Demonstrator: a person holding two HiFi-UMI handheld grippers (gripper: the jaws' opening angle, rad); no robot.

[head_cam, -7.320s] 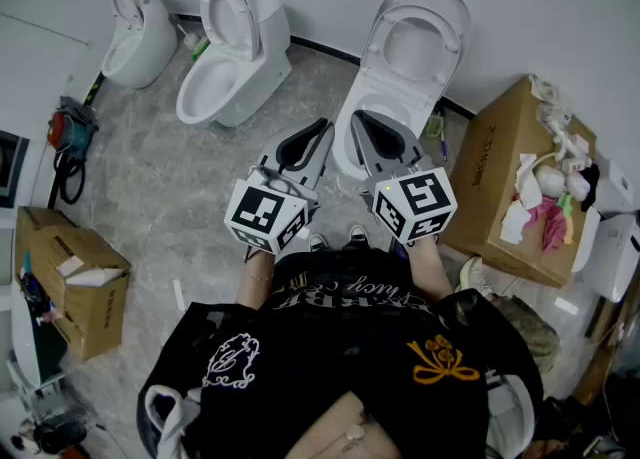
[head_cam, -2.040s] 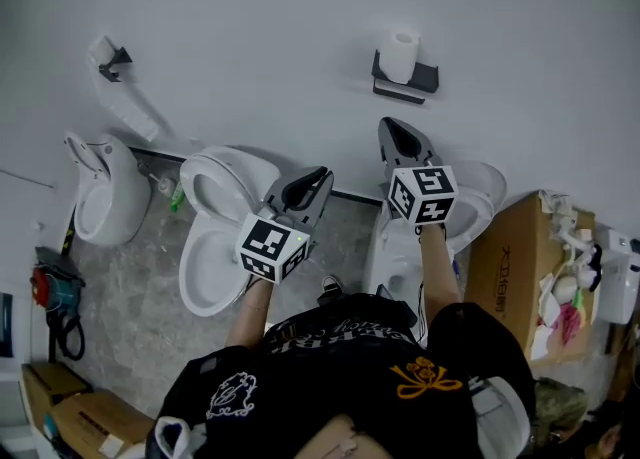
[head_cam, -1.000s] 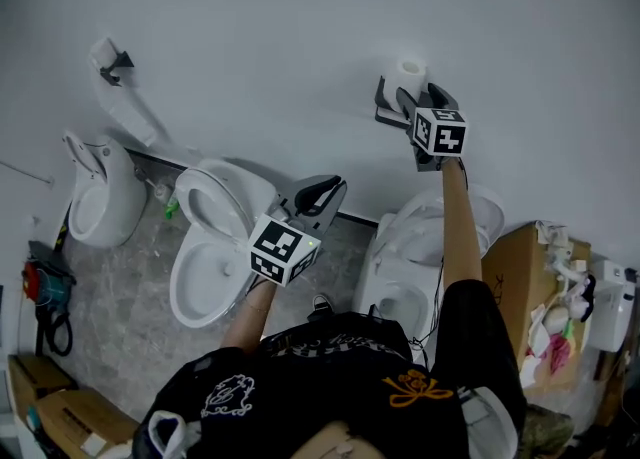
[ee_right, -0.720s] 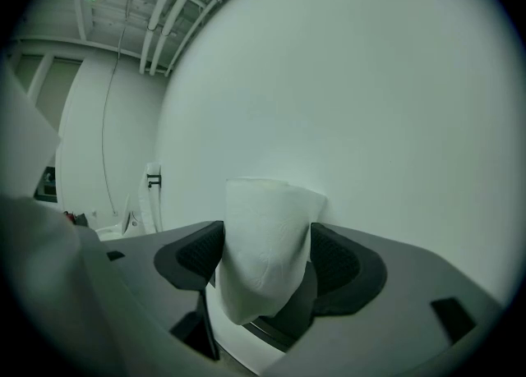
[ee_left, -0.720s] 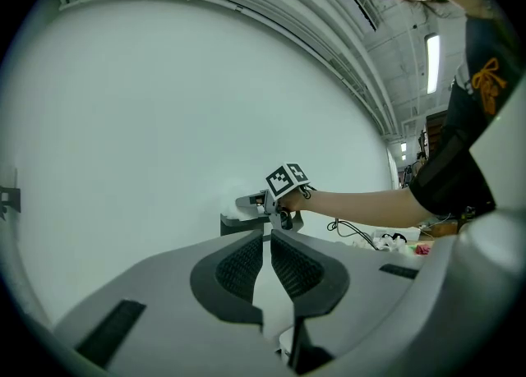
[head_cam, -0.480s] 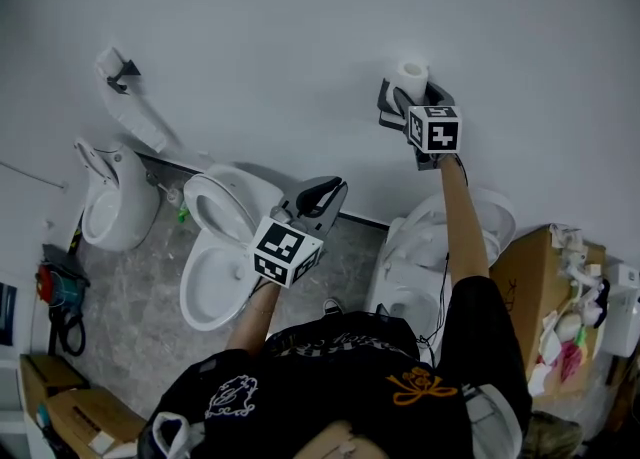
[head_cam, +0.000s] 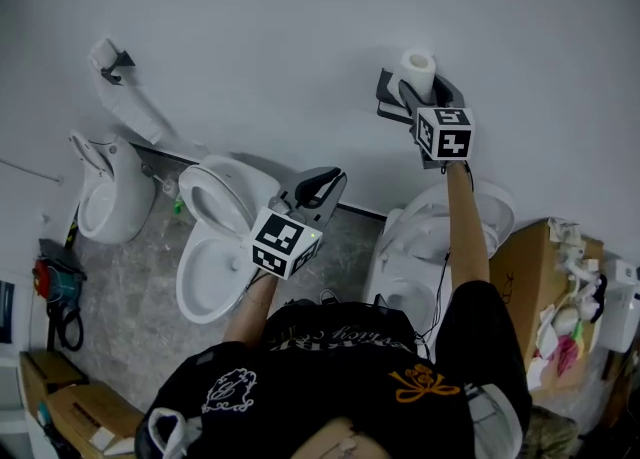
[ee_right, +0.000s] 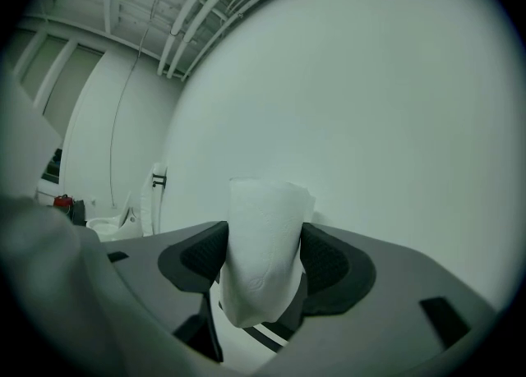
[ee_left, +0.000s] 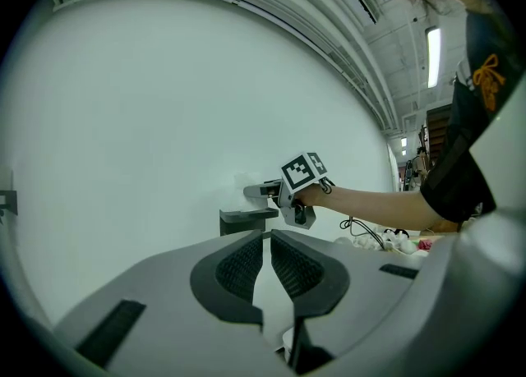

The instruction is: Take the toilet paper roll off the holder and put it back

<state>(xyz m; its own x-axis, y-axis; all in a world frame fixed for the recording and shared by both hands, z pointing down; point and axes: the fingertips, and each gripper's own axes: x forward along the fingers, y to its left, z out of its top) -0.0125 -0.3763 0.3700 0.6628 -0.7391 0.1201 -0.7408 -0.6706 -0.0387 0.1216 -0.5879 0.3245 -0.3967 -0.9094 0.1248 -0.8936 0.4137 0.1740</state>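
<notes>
Your right gripper (ee_right: 265, 259) has the toilet paper roll (ee_right: 261, 232) standing upright between its jaws, the ribbed pads bearing on its two sides. The jaws have just been closing in on it, and they stand wide only because the roll is fat. You take it across its round body, not by the ends, which I judge keeps the hollow core free and upright for the return. The roll is up at the wall (head_cam: 250, 37), just above the dark wall-mounted holder (head_cam: 387, 107), whose edge shows beneath the roll's lower end in the right gripper view. Whether the roll is quite clear of the holder I cannot say for sure from this angle, though it looks lifted.

Your left gripper (ee_left: 266, 244) has its jaws drawn almost together with nothing in them. It hangs low and well apart from the holder; in the head view it shows over the open toilet (head_cam: 212, 247). I take it as simply kept out of the way, since one gripper is enough for a roll.

As for containers, that toilet stands with its lid raised and nothing shows in its bowl. The cardboard box (head_cam: 510, 277) to your right holds a loose heap of pale and pink odds and ends (head_cam: 572, 307) at its open top.
</notes>
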